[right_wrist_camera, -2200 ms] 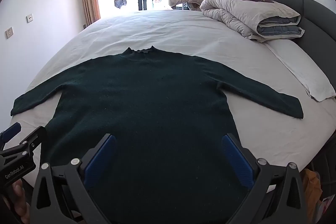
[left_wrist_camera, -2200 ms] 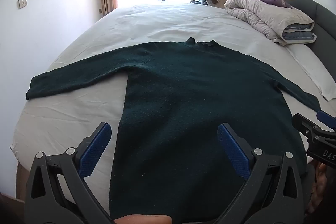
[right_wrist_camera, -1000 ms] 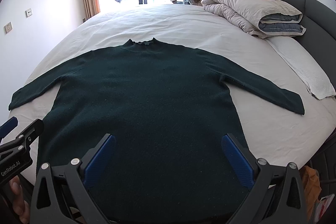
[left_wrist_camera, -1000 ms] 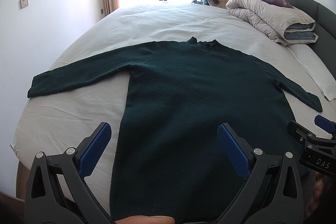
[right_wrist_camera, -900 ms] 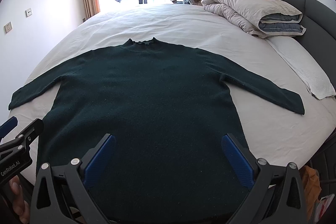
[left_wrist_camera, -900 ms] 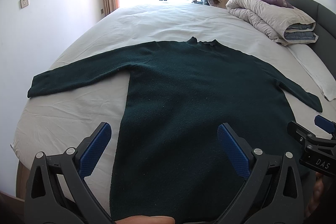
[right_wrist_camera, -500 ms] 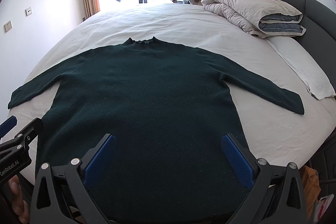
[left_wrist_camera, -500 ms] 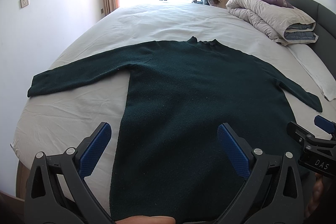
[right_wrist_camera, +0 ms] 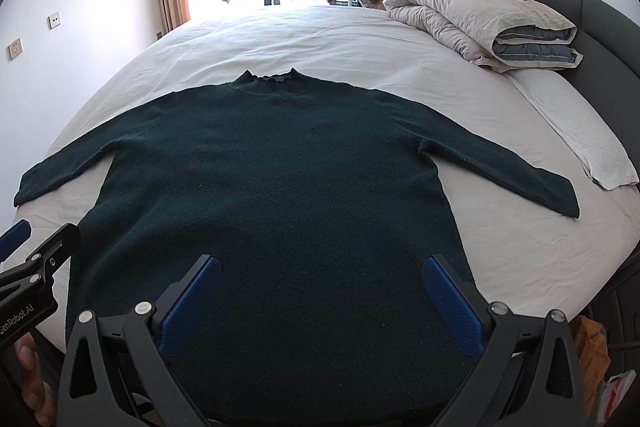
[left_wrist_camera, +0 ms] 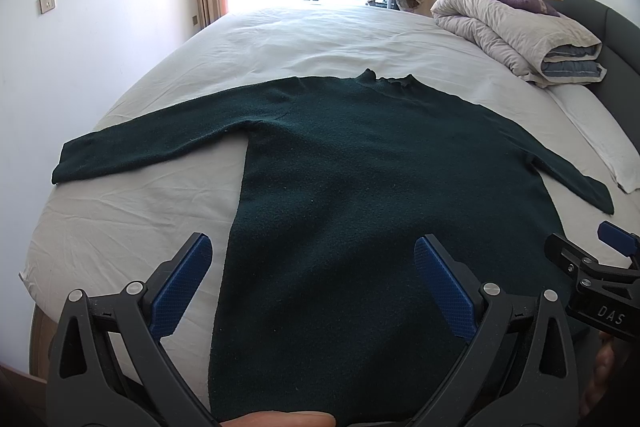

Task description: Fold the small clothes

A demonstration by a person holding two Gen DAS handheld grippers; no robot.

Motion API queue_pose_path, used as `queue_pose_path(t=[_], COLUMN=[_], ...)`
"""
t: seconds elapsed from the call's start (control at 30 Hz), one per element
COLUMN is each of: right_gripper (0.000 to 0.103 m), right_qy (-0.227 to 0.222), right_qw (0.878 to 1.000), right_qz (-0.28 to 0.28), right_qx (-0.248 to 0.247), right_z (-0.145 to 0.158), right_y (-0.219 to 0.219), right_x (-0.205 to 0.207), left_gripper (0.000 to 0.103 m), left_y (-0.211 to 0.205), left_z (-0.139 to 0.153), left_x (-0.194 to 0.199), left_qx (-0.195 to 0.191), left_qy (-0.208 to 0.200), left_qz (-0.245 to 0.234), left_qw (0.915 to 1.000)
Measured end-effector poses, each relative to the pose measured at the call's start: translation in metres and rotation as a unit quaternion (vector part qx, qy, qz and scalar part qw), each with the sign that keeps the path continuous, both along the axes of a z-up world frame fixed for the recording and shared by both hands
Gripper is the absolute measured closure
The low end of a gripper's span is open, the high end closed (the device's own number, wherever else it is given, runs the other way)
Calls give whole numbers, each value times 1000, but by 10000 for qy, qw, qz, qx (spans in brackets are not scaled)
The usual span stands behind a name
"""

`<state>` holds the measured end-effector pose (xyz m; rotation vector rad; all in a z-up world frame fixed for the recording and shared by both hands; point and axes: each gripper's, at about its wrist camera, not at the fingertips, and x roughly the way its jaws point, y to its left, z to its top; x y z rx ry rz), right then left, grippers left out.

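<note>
A dark green long-sleeved sweater lies flat on the white bed, collar away from me, both sleeves spread out; it also shows in the right wrist view. My left gripper is open and empty, hovering above the sweater's lower left hem. My right gripper is open and empty above the lower hem's middle-right. Each gripper shows at the edge of the other's view: the right one, the left one.
The white bed fills both views. A rolled duvet with yellow and purple pillows lies at the far right by the grey headboard. A white towel lies at the right edge. A wall is on the left.
Both grippers have stayed almost still above the hem, drifting only slightly. The sweater has not moved.
</note>
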<state>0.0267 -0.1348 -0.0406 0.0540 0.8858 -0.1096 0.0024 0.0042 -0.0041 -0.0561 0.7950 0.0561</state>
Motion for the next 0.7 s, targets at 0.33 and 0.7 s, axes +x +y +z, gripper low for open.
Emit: queue_pose_path(t=[0.33, 0.7], right_gripper=[0, 0], right_qy=[10, 9], right_qw=[10000, 10000], right_qz=[2, 18], right_qx=[-7, -27], right_z=[-1, -1], right_y=[0, 0], right_x=[-1, -1], left_gripper=[0, 0], left_y=[0, 2], left_z=[-1, -2], left_x=[0, 0], left_qx=[-4, -25], left_qy=[-7, -14], left_qz=[-7, 10], left_qw=[10000, 10000])
